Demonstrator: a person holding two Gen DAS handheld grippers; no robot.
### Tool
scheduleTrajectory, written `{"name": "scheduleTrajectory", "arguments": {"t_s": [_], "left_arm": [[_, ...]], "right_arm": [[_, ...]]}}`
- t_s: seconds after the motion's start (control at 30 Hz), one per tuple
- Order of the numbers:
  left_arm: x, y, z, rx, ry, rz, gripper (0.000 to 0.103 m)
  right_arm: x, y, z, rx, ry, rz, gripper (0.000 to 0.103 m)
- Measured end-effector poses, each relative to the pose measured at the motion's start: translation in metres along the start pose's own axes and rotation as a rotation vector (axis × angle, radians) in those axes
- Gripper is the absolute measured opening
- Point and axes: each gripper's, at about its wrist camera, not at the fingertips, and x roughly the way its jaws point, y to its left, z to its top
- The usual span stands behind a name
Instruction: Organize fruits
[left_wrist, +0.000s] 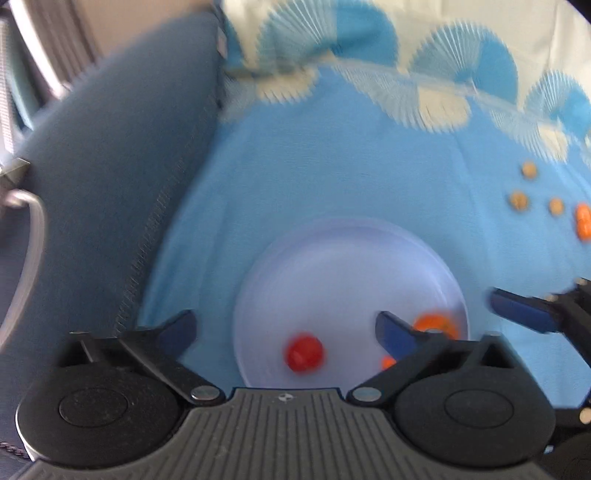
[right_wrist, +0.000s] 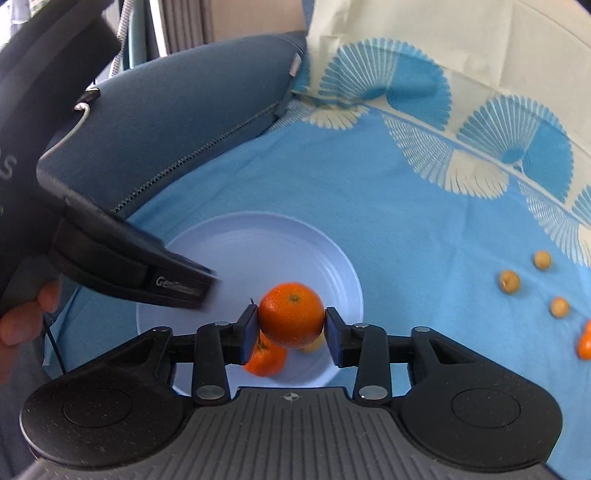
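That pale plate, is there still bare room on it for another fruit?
Yes. The plate is bare across its far half, toward the grey cushion. Its near side is crowded: a tangerine between the right gripper pads, another orange fruit beneath, a red fruit.

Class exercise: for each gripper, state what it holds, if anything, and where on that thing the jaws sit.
Right gripper: a mandarin between its jaws, one at each side of its middle. Left gripper: nothing, its jaws spread wide above the plate.
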Motion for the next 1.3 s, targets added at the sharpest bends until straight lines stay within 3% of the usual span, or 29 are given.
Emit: {"name": "scheduleTrajectory", "arguments": {"t_s": [0.07, 0.1, 0.4, 0.53, 0.87, 1.3], "left_arm": [[-0.007, 0.002, 0.001, 0.012, 0.007, 0.008, 0.103], [-0.011, 0.003, 0.0, 0.01, 0.017, 0.014, 0.103], [-0.071, 0.01, -0.047, -0.037, 0.027, 0.055, 0.103], [-0.102, 0.008, -0.07, -0.033, -0.01, 0.054, 0.103], [-0.16, 0.002, -0.099, -0.034, -0.139, 0.06, 0.103], [-0.192, -0.008, -0.111, -0.017, -0.199, 0.082, 0.103]], "right_arm": [[-0.008, 0.001, 0.001, 0.0, -0.027, -0.02, 0.081], [-0.012, 0.0, 0.0, 0.005, -0.033, -0.024, 0.084], [-0.073, 0.004, -0.032, 0.139, 0.001, -0.057, 0.098], [-0.107, 0.017, -0.05, 0.156, -0.028, -0.071, 0.099], [-0.179, 0.04, -0.067, 0.081, -0.211, -0.138, 0.102], [-0.216, 0.04, -0.079, 0.092, -0.297, -0.154, 0.102]]}}
